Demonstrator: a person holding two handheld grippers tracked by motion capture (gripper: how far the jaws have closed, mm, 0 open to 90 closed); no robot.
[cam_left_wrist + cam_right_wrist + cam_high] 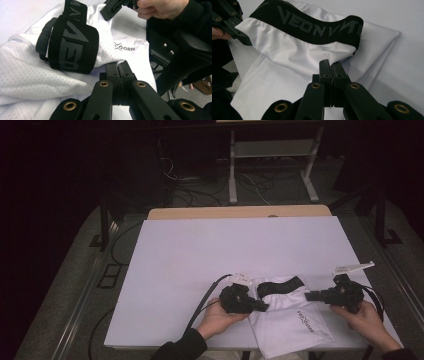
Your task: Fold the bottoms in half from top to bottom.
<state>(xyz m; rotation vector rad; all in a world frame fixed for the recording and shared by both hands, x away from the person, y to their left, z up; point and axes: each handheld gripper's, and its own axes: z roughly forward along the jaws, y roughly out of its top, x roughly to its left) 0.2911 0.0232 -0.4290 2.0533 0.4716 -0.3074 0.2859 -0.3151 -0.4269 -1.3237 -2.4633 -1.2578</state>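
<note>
The left tool (119, 68) and right tool (331, 65) are each clamped tight on the white shorts (290, 317), which lie at the counter's (200, 250) near edge. The fabric looks light, limp and slippery; the black waistband (280, 285) seems the firmest hold

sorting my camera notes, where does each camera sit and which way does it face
High view: above the person's side, looking forward and down on the table; both hands, left gripper and right gripper at the white shorts.
Left gripper view: rides the left gripper, jaws shut, facing the waistband and the other hand.
Right gripper view: rides the right gripper, jaws shut, facing the waistband.
All share the shorts.
</note>
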